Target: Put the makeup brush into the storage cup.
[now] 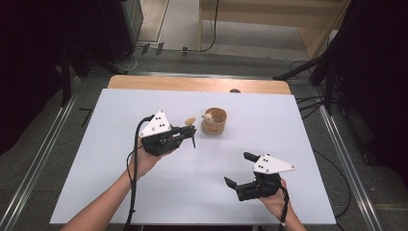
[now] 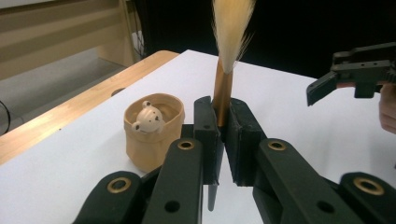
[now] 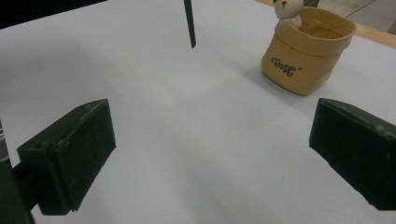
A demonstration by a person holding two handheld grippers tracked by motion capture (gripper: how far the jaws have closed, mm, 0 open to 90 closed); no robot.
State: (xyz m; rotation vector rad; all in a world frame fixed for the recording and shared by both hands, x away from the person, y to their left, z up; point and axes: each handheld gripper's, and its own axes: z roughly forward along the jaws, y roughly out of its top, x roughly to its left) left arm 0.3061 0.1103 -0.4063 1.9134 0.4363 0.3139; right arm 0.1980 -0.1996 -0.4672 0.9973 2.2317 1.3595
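Observation:
My left gripper (image 1: 188, 133) (image 2: 223, 128) is shut on a brush (image 2: 223, 88). Pale bristles (image 2: 231, 32) stick up past the jaws, and the brush's thin dark handle (image 3: 189, 23) points down toward the white table (image 1: 120, 187). Just right of the brush stands a tan cup (image 1: 213, 122) (image 2: 154, 137) (image 3: 306, 56) with a small bear figure (image 2: 148, 119) at its rim. My right gripper (image 1: 239, 168) (image 3: 215, 154) hovers open near the front right of the table, with nothing between its pads; it also appears at the right of the left gripper view (image 2: 350, 74).
The table's bare wooden strip (image 1: 192, 84) runs along the far edge. Metal rails (image 1: 43, 154) flank the table on both sides. Cables (image 1: 332, 163) lie on the floor at the right, and dark stands (image 1: 72, 62) rise at the back corners.

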